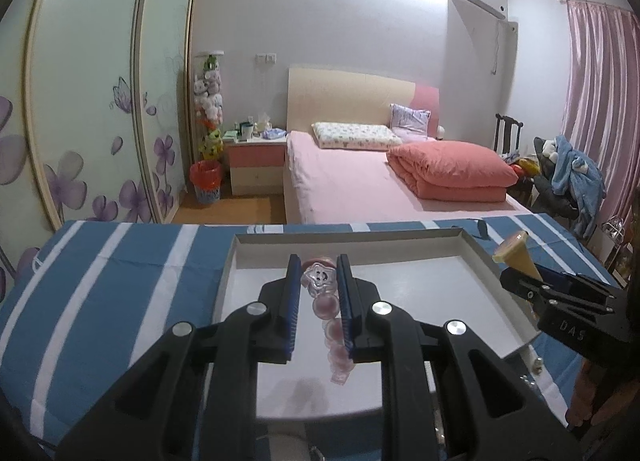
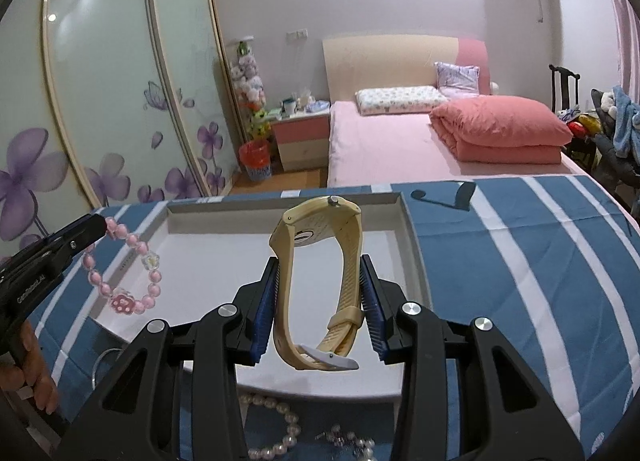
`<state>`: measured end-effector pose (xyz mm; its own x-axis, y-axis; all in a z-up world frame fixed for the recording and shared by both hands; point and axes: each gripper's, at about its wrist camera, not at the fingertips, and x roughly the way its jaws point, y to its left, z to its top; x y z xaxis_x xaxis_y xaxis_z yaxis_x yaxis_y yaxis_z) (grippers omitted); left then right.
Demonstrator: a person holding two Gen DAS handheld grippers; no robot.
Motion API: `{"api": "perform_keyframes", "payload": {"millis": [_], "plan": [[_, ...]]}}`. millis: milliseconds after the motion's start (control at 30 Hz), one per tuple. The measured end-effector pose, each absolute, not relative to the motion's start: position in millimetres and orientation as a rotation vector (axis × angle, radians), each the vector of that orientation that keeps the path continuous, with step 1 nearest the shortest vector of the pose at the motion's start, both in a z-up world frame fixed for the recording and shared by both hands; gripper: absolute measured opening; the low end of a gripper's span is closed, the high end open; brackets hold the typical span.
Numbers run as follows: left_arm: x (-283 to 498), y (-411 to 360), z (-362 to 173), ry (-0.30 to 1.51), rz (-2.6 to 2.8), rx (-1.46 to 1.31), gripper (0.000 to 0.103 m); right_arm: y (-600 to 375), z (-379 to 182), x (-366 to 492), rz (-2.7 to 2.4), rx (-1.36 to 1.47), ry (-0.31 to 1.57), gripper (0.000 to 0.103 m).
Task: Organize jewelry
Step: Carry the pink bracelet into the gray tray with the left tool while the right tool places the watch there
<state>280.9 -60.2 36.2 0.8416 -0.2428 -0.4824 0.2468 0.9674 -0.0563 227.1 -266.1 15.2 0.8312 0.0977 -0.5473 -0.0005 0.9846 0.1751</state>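
**Ana:** Left gripper (image 1: 319, 303) first: its 2 blue pads are pinched onto a pink bead bracelet (image 1: 326, 301), which hangs between them over the near part of the white tray (image 1: 420, 293).

**Ben:** And the other one?

**Ana:** Right gripper (image 2: 319, 311) has its pads pressed on either side of a cream wristwatch (image 2: 320, 281), squeezing the strap loop, with the watch face uppermost and the buckle end drooping toward the camera.

**Ben:** So both pieces are in the air?

**Ana:** Yes, neither touches the tray floor as far as I can see. I'd call this the carrying step, 2 items being brought in for placing.

**Ben:** What's left outside?

**Ana:** A pearl strand (image 2: 280, 429) lies on the striped cloth (image 2: 520, 261) just this side of the tray's near rim, beside something sparkly I can't make out.

**Ben:** Next move?

**Ana:** Probably lower each piece to the tray floor, well apart, then ease the pads open. The bracelet will slump; the watch may tip over. Farther off, the bed (image 1: 360, 189) plays no part.
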Motion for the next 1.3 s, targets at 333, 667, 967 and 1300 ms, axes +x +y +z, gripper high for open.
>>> {"api": "perform_keyframes", "payload": {"millis": [333, 667, 967, 1300], "plan": [[308, -56, 8, 0.582, -0.235, 0.005, 0.019, -259, -1, 249, 0.034, 0.151, 0.689, 0.041], [318, -43, -2, 0.615, -0.194, -0.028, 0.042, -258, -18, 264, 0.016, 0.133, 0.768, 0.041], [313, -35, 9, 0.574, -0.160, -0.055, 0.045, -256, -22, 265, -0.016, 0.127, 0.775, 0.051], [289, -24, 33, 0.515, -0.135, -0.049, 0.048, -258, 5, 236, -0.007, 0.145, 0.676, 0.060]]}}
